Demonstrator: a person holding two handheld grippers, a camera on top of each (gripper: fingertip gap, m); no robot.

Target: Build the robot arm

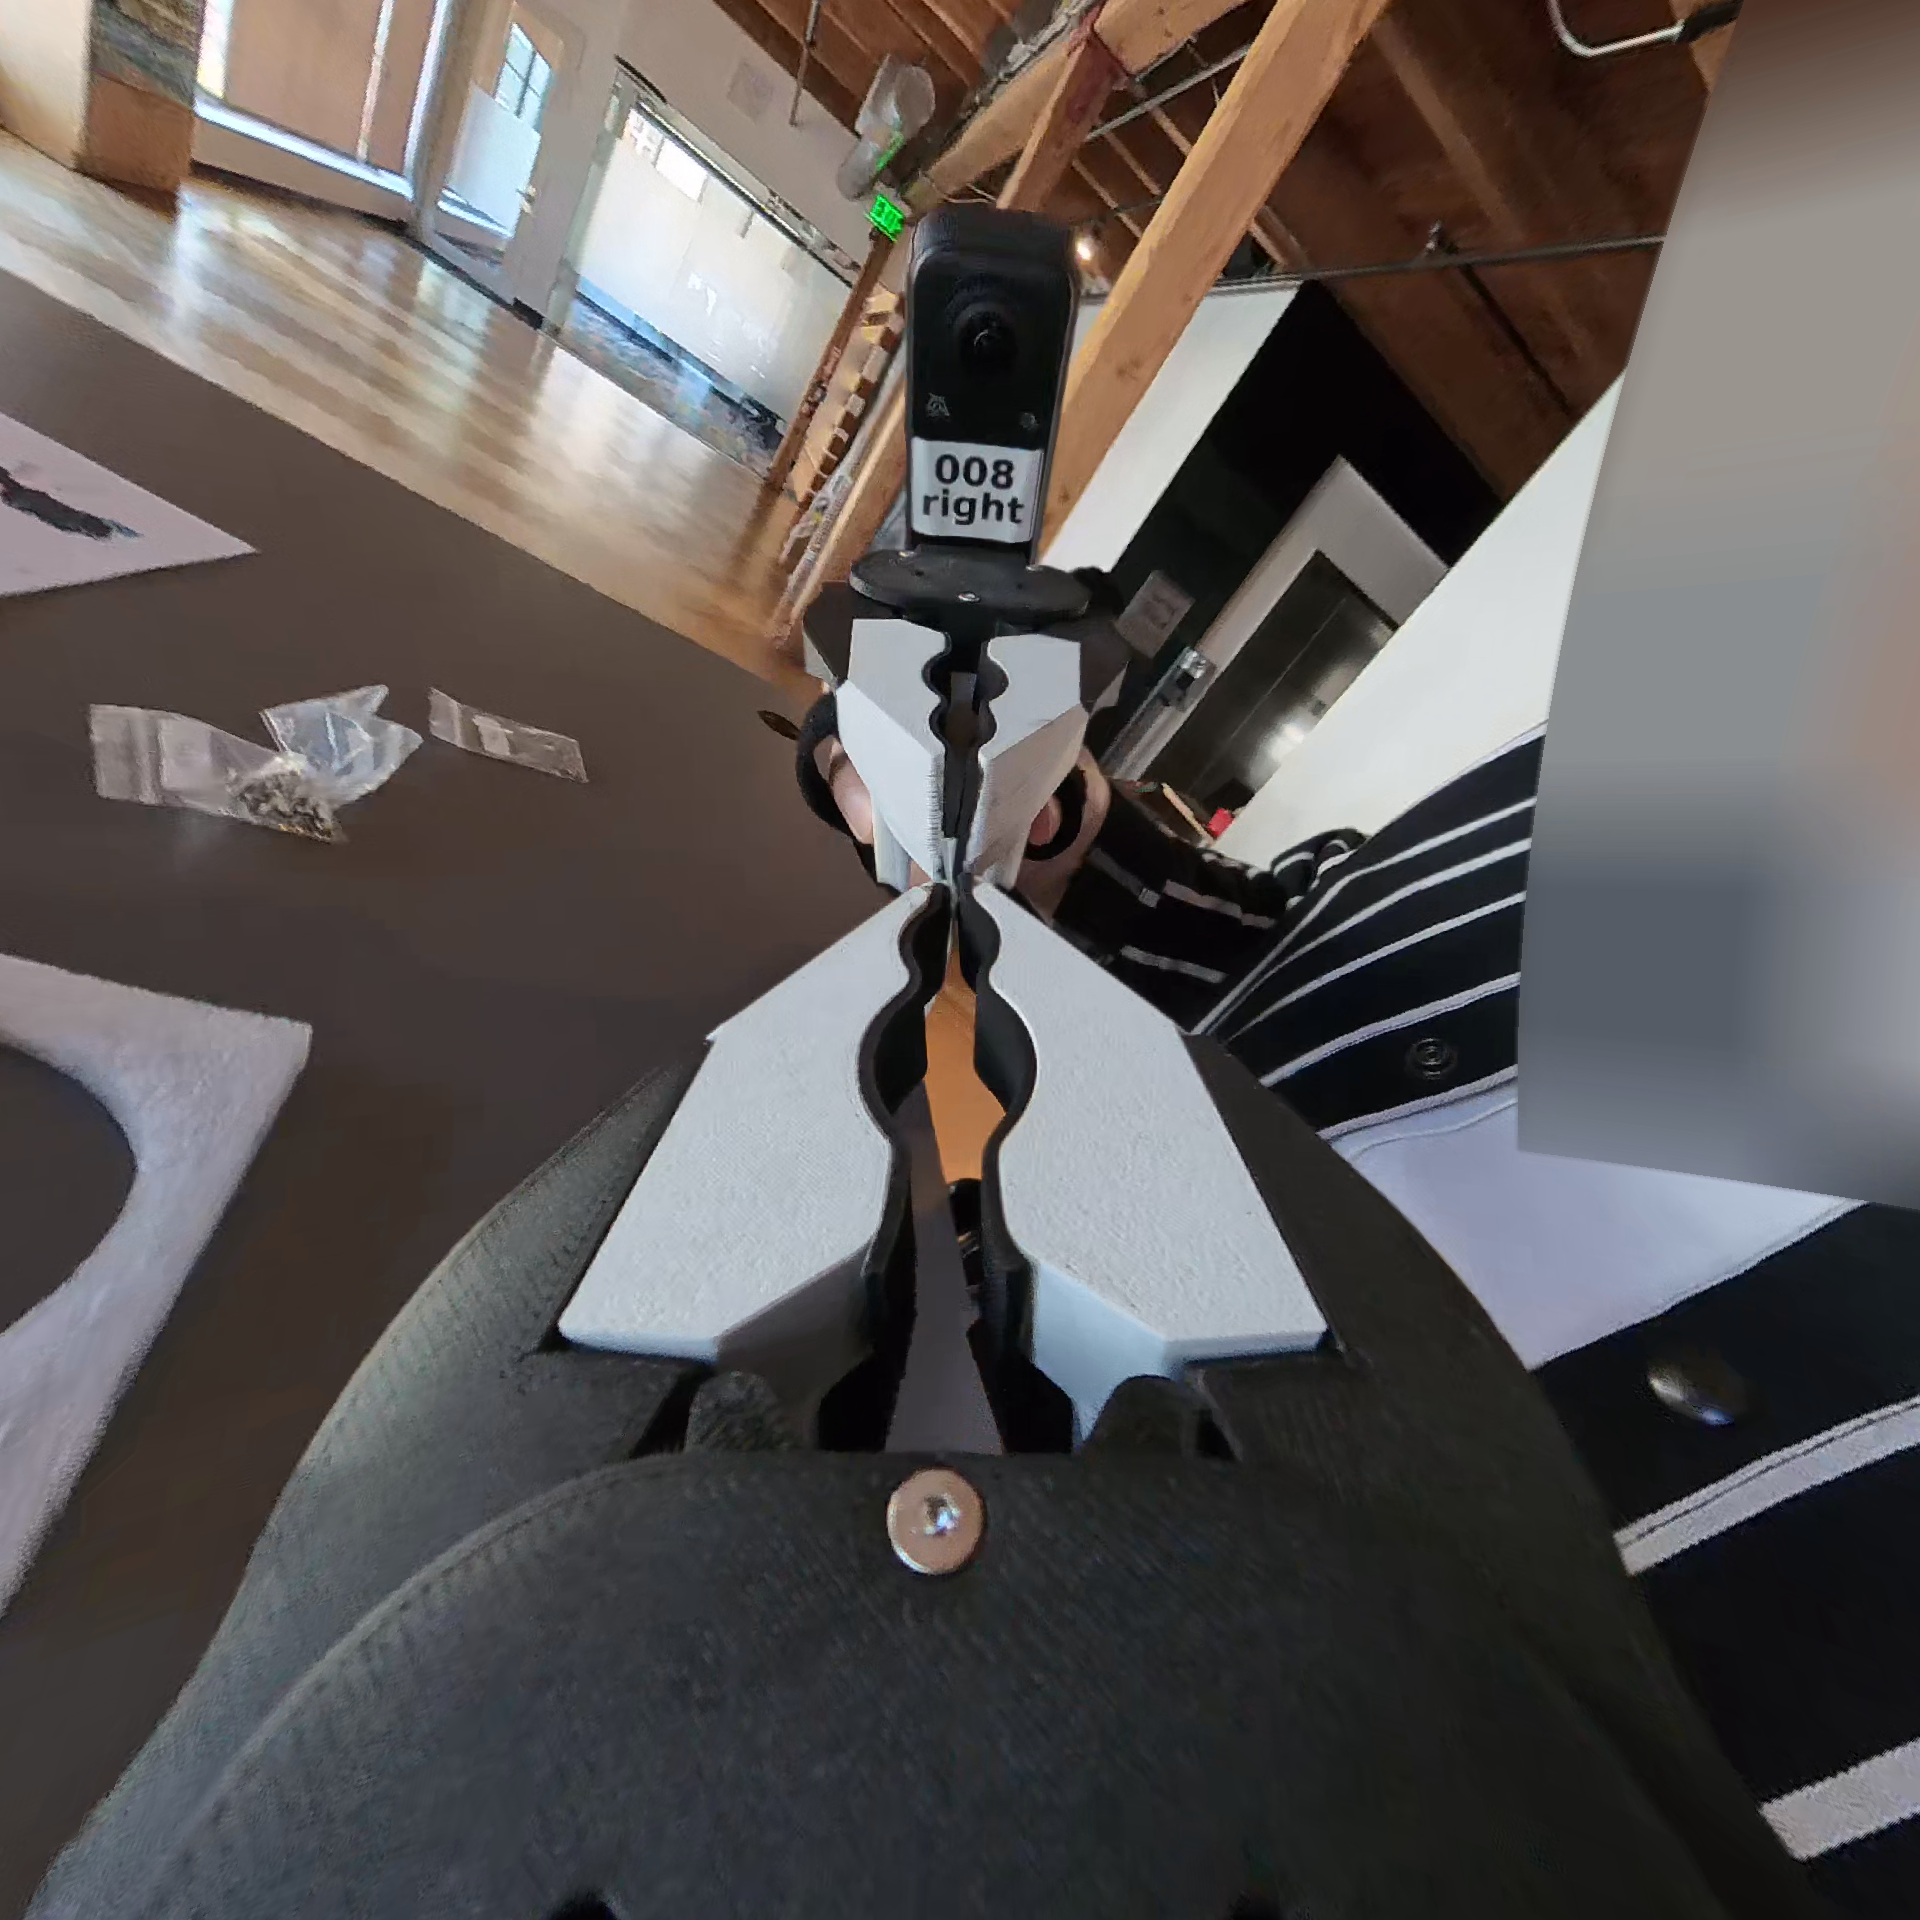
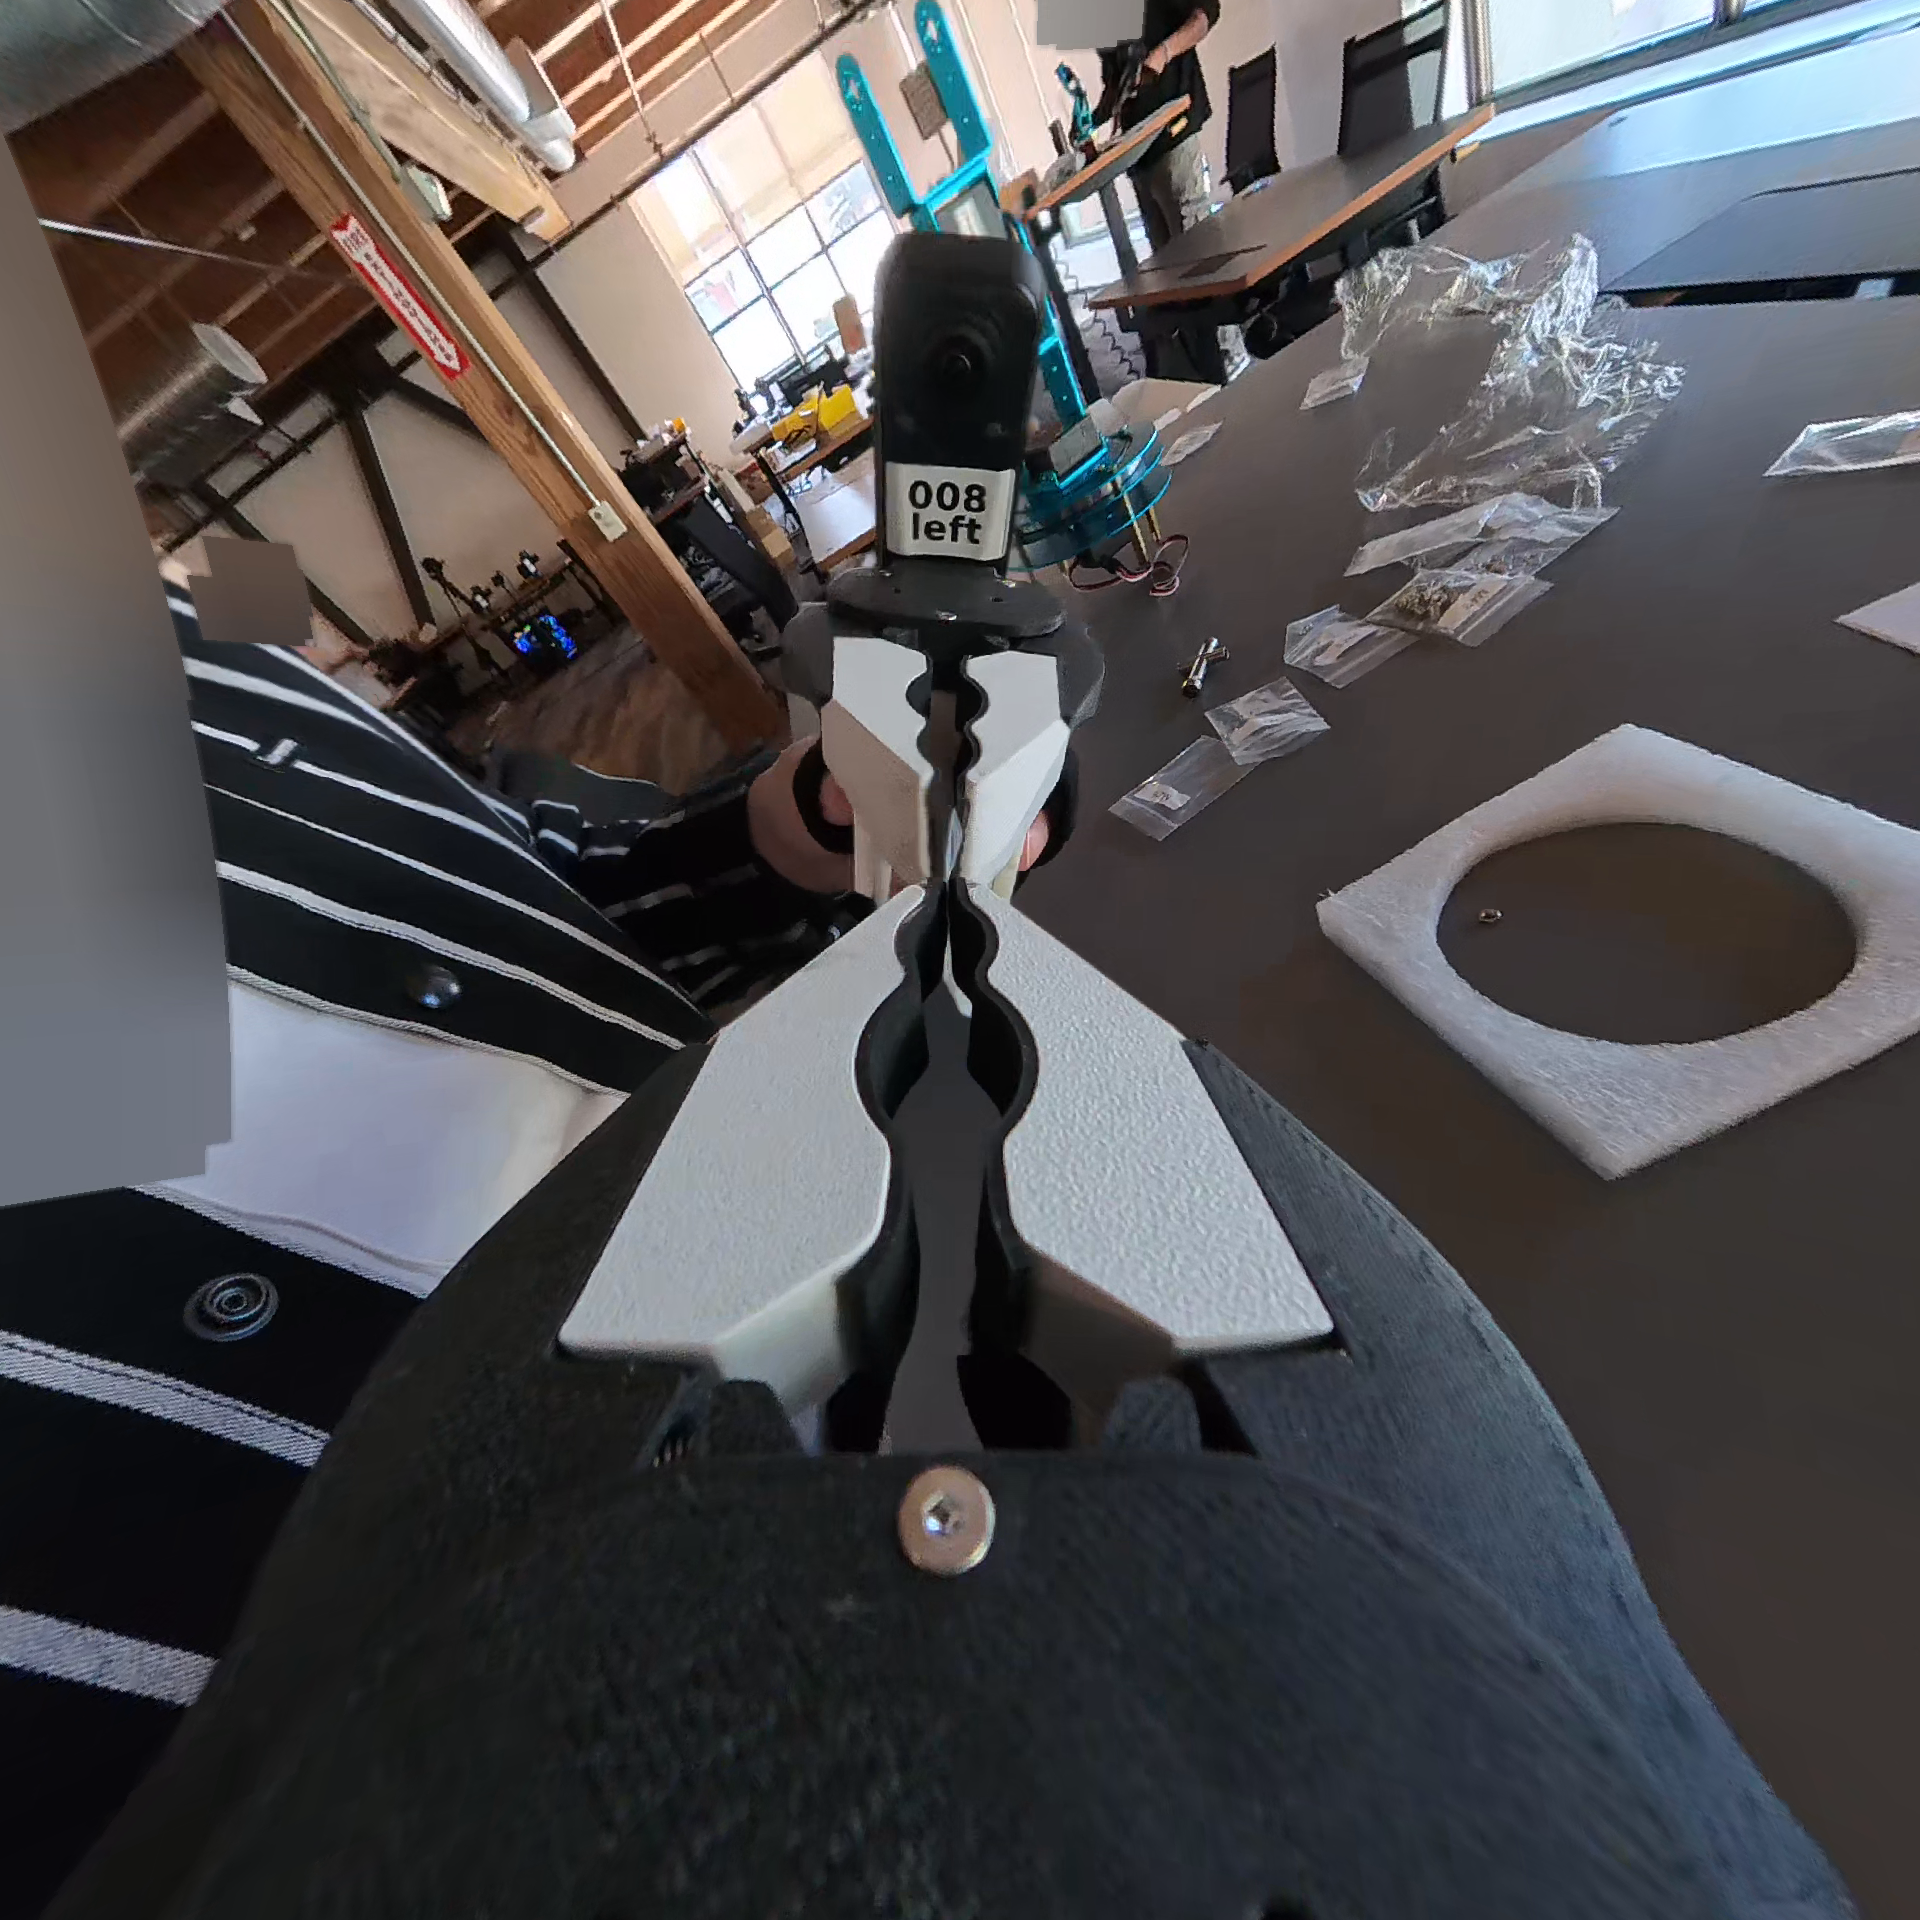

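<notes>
My two grippers face each other tip to tip above a dark brown table point(image 1: 468, 935). In the left wrist view, my left gripper point(image 1: 951, 902) is shut with its black pads together, and nothing shows between them. The right gripper point(image 1: 951, 862) stands just beyond it, also shut, its tips almost touching mine. In the right wrist view, my right gripper point(image 2: 948, 896) is shut and the left gripper point(image 2: 940, 873) meets it head-on. A hand point(image 2: 800, 821) grips each handle. I cannot tell whether a thin sliver sits at the meeting tips.
A white foam square with a round hole point(image 2: 1558, 1091) lies to the right, a small nut point(image 2: 1486, 914) inside it. Small clear bags point(image 2: 1262, 717), crumpled clear plastic point(image 2: 1507, 384) and a metal tool point(image 2: 1205, 657) lie beyond. A person in a striped shirt point(image 1: 1403, 935) is close by. Only a small space, under 4 cm, lies between the two pairs of fingers.
</notes>
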